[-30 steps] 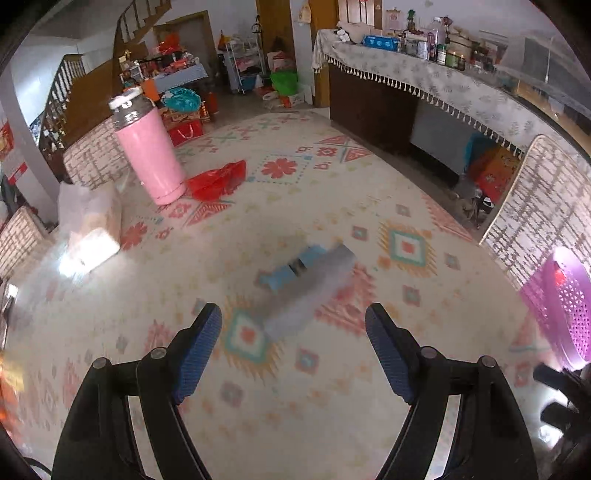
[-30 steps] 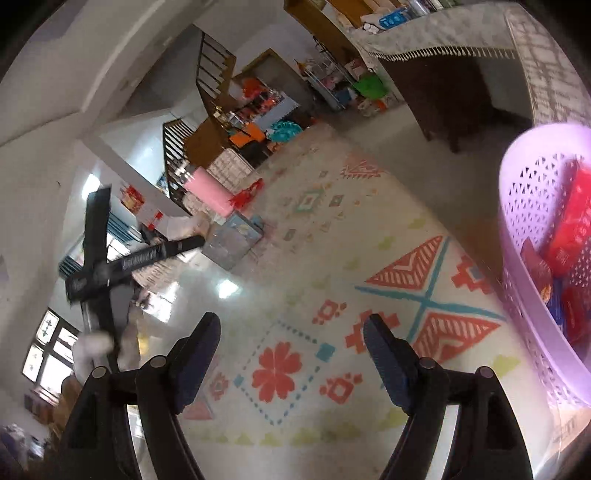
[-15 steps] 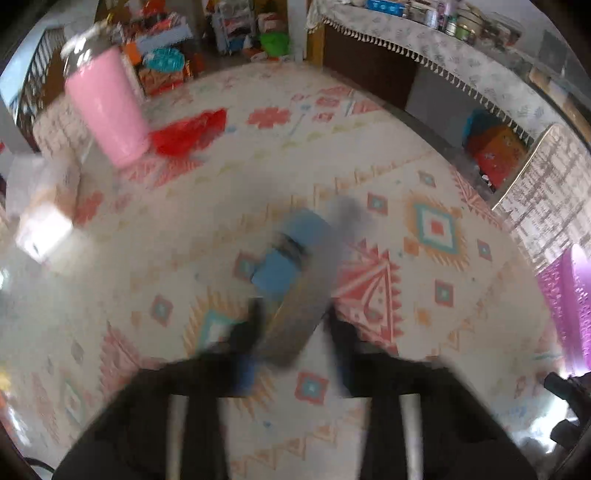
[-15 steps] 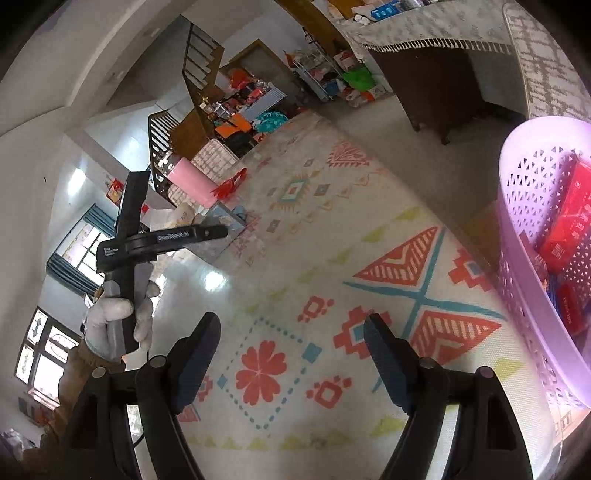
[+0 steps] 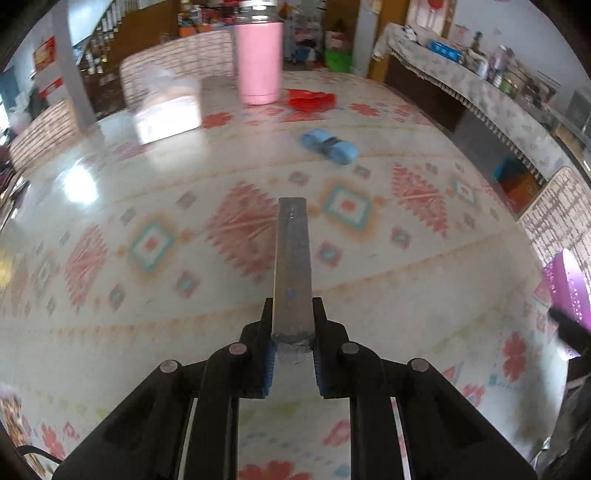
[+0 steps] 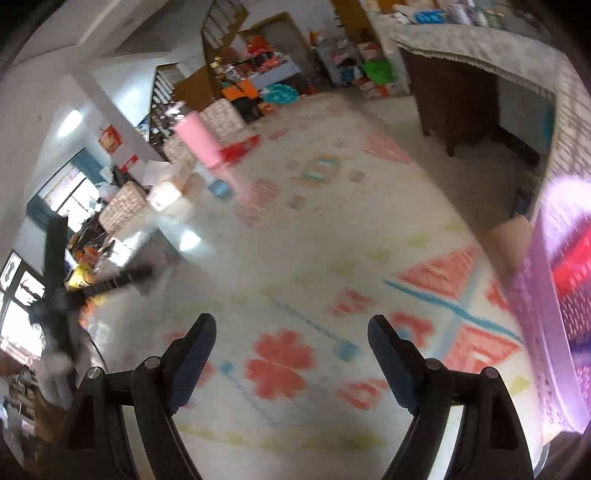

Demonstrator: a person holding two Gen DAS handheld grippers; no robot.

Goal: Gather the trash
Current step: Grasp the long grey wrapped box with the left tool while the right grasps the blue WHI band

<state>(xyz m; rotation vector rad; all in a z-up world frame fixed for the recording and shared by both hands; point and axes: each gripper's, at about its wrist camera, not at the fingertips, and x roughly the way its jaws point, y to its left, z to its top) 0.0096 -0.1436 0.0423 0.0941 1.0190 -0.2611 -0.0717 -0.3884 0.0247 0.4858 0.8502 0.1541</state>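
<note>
Lived-in family home, open ground-floor room. Wooden staircase (image 6: 221,22) with railing rises at back. Dining table under glossy patterned cloth (image 5: 258,229), woven-back chairs (image 5: 177,55) at its far edge, pink flask (image 5: 258,61) standing there. Sideboard under lace-trimmed cover (image 5: 491,96) crowded with jars, bottles. Bags, boxes, household clutter (image 6: 258,81) piled beyond doorway.

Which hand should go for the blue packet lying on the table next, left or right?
Right, probably. The right tool is open with nothing between its fingers, while the left tool is shut on a grey flat box. The blue packet lies free near the pink bottle.
</note>
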